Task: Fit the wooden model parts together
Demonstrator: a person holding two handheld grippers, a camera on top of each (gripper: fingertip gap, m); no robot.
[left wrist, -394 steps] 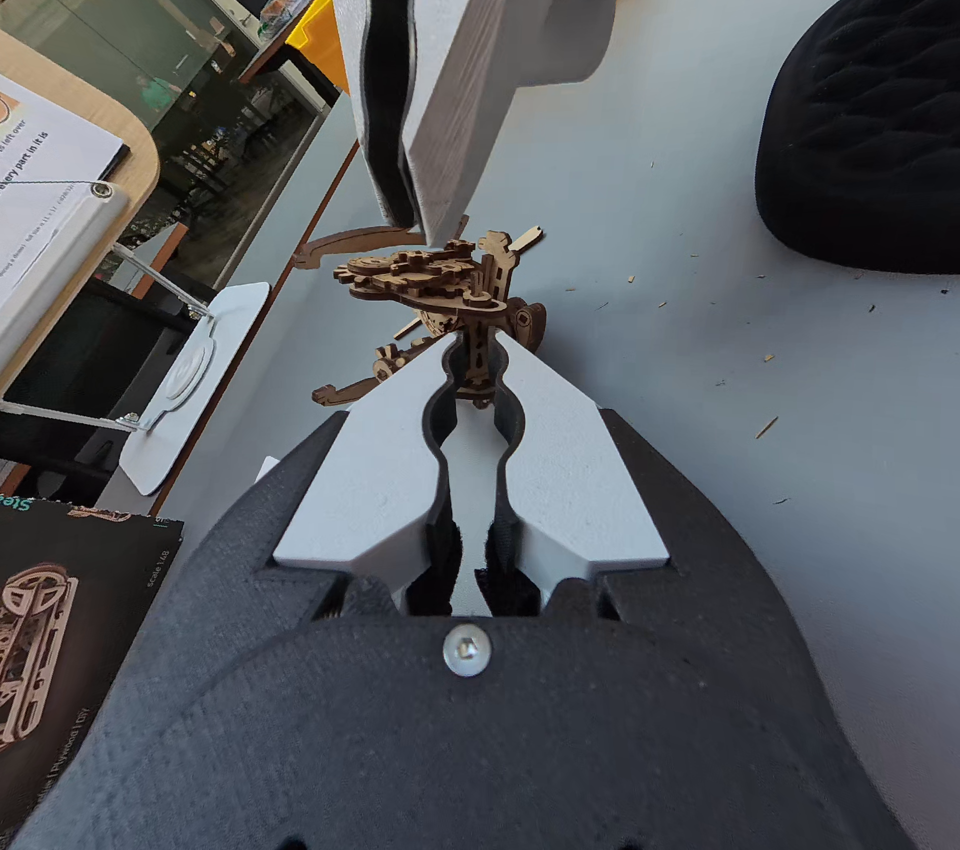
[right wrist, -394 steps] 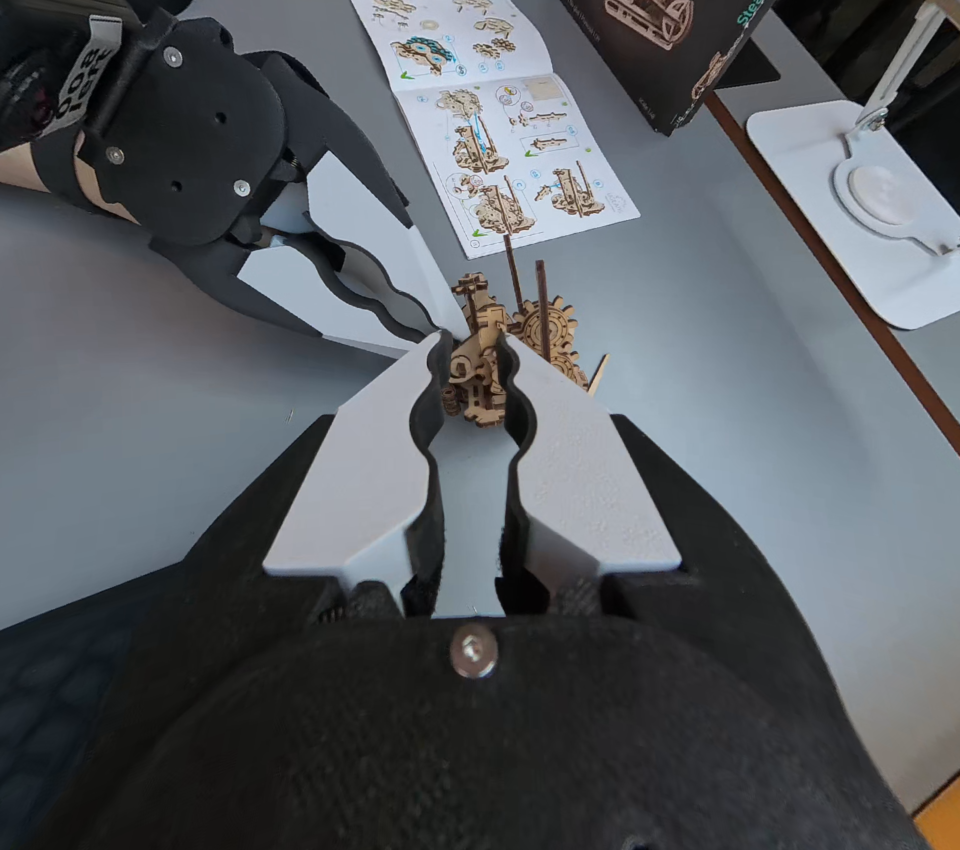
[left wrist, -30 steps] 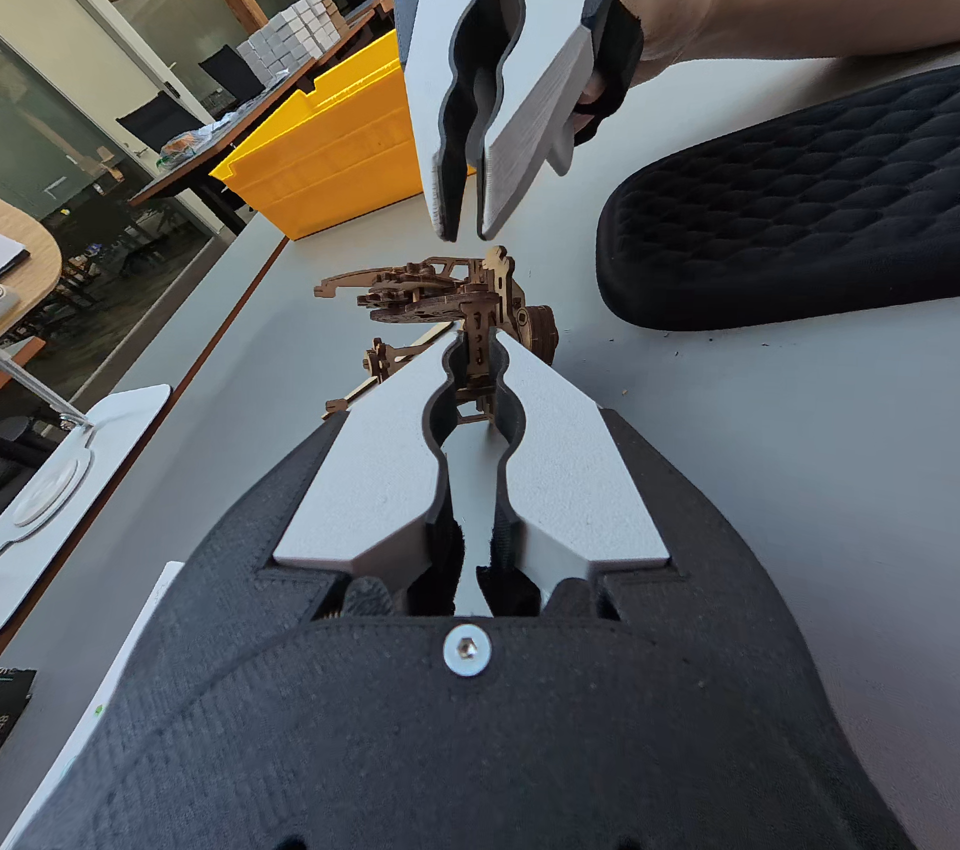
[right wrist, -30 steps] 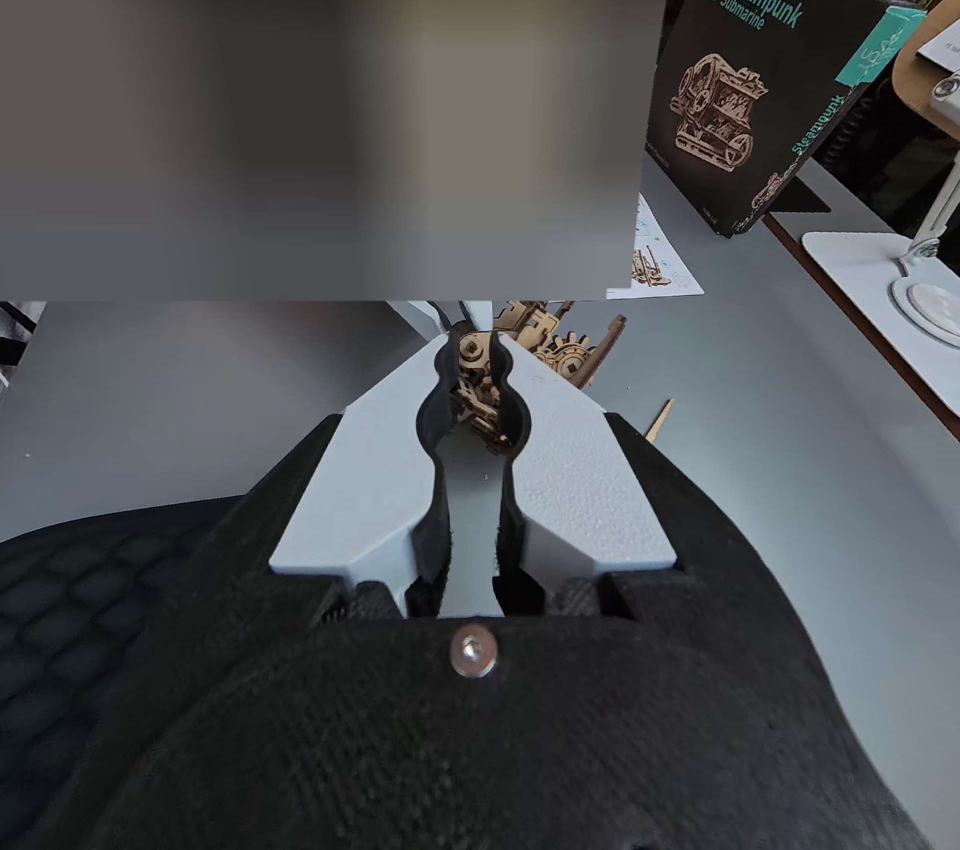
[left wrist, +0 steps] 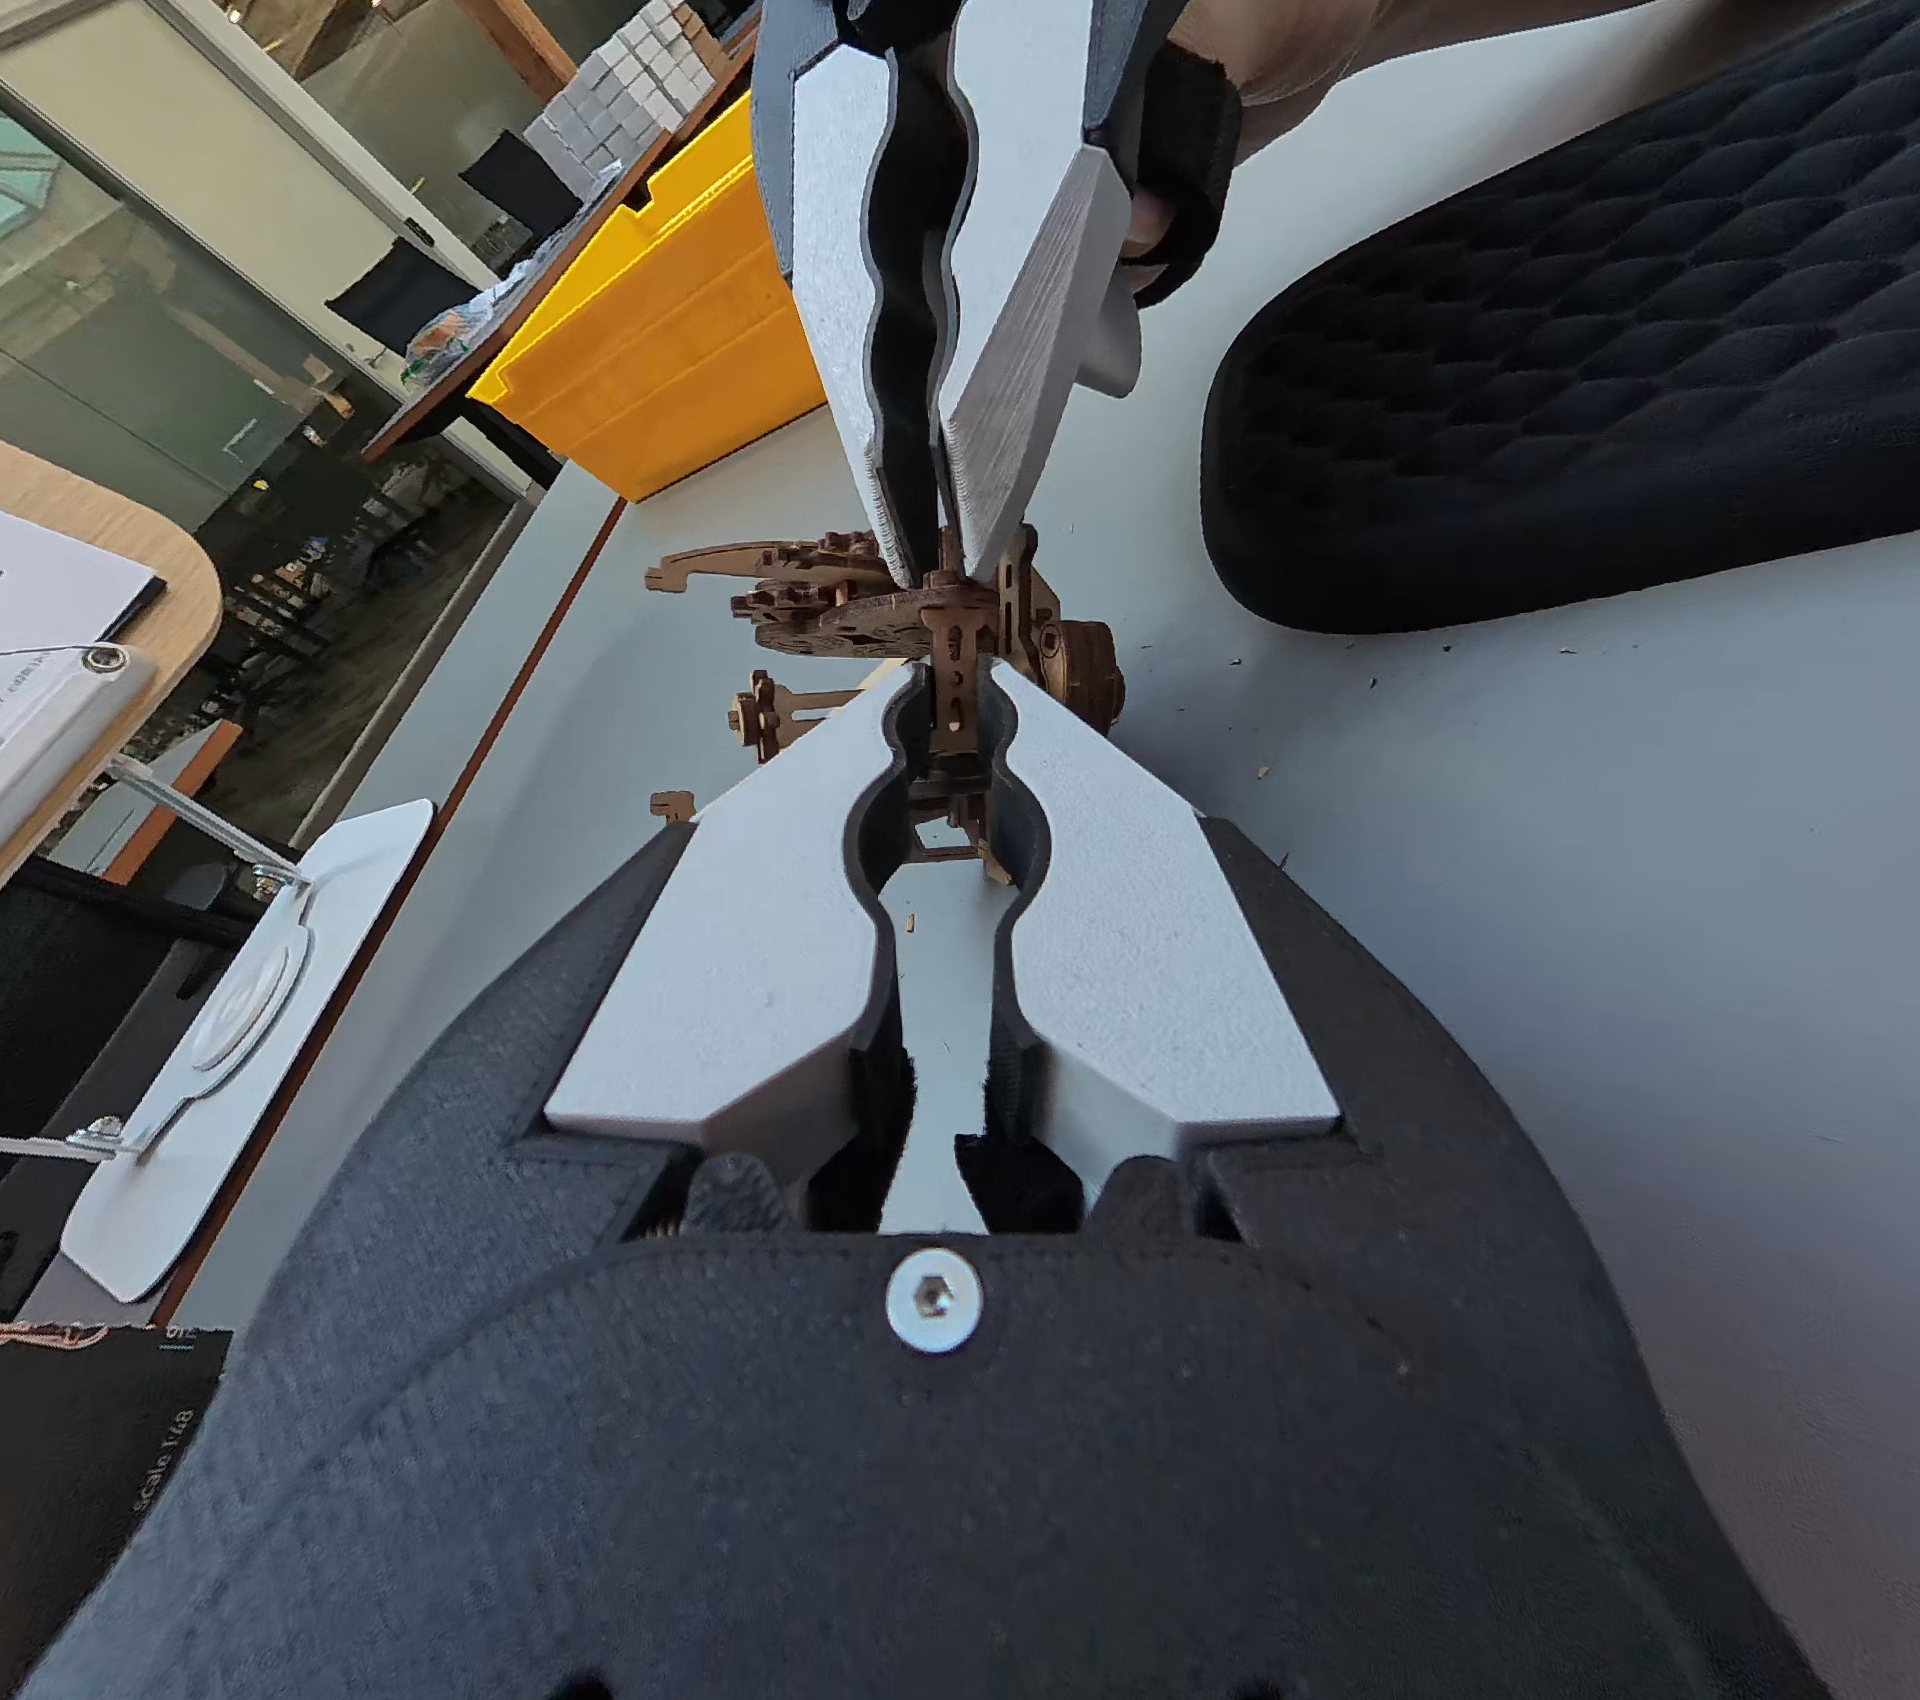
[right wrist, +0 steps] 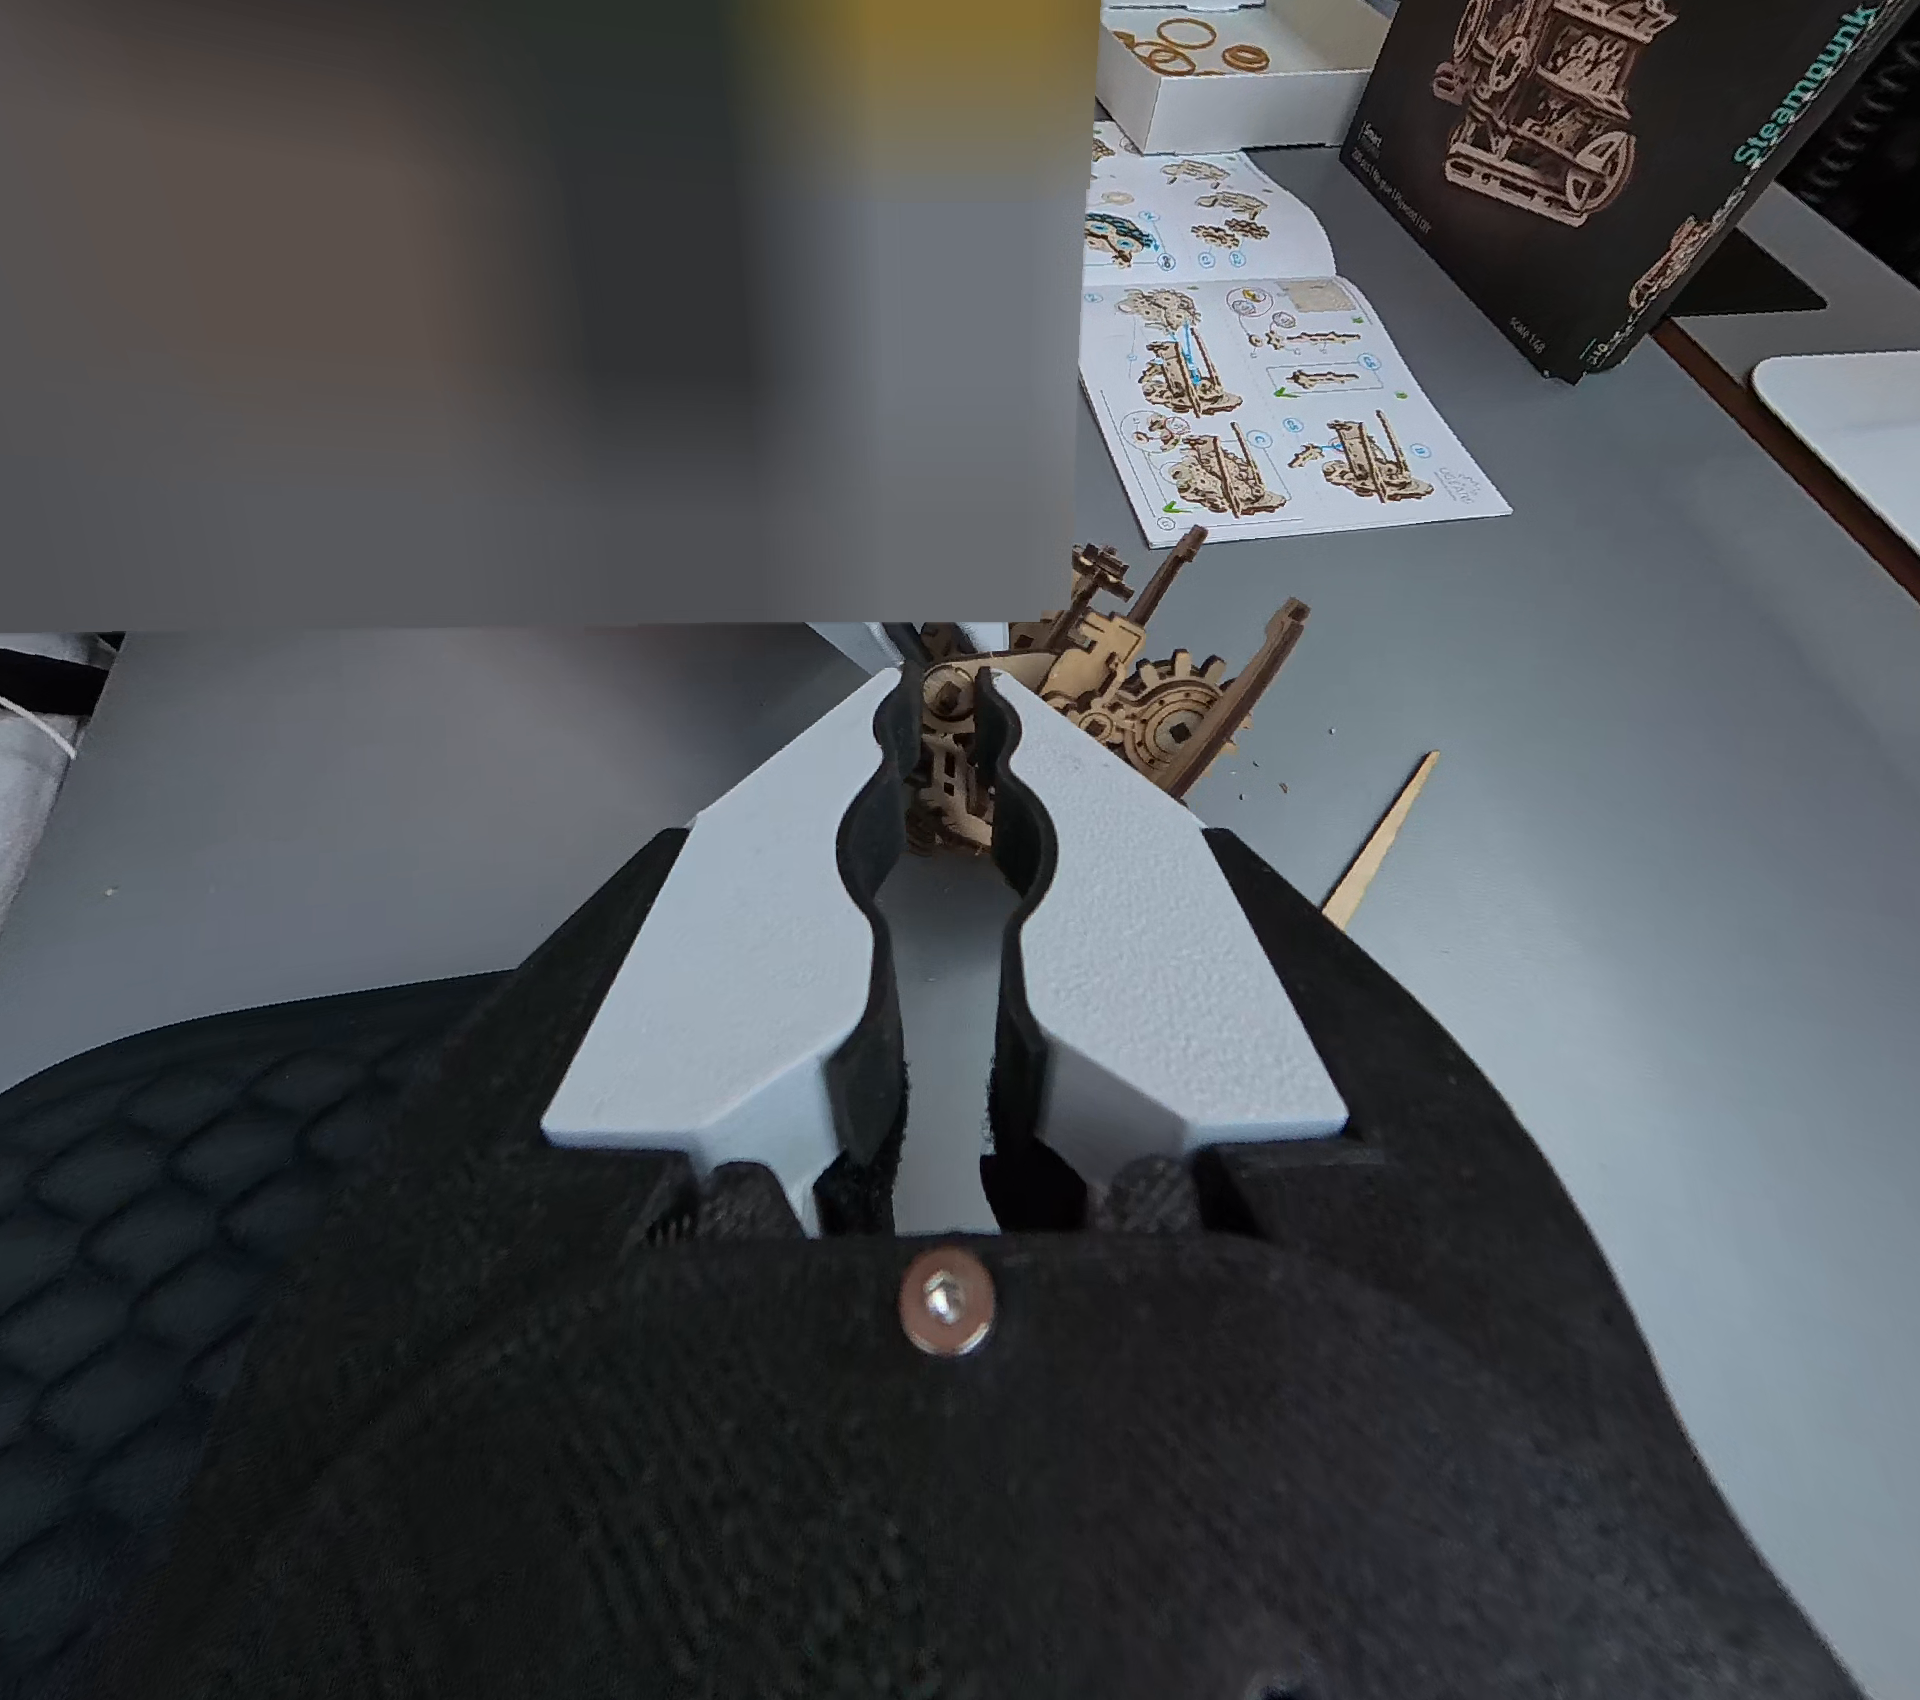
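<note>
Near the tabletop (left wrist: pixel 1558 975) edge with the brown trim, the wooden model (left wrist: pixel 935 642) rests on the grey surface. Left tongs (left wrist: pixel 951 684) are clamped on its upright slotted frame; right tongs (right wrist: pixel 951 694) are clamped on its top from above. Judged light, rigid and brittle: thin plywood gears and projecting arms will snap under side load. Take hold at the stout central frame only, applying moderate pressure.

Brown wooden model (left wrist: pixel 940 632), yellow bin (left wrist: pixel 665 331), black quilted pad (left wrist: pixel 1579 362) (honeycomb pattern), grey table (left wrist: pixel 1507 871).
</note>
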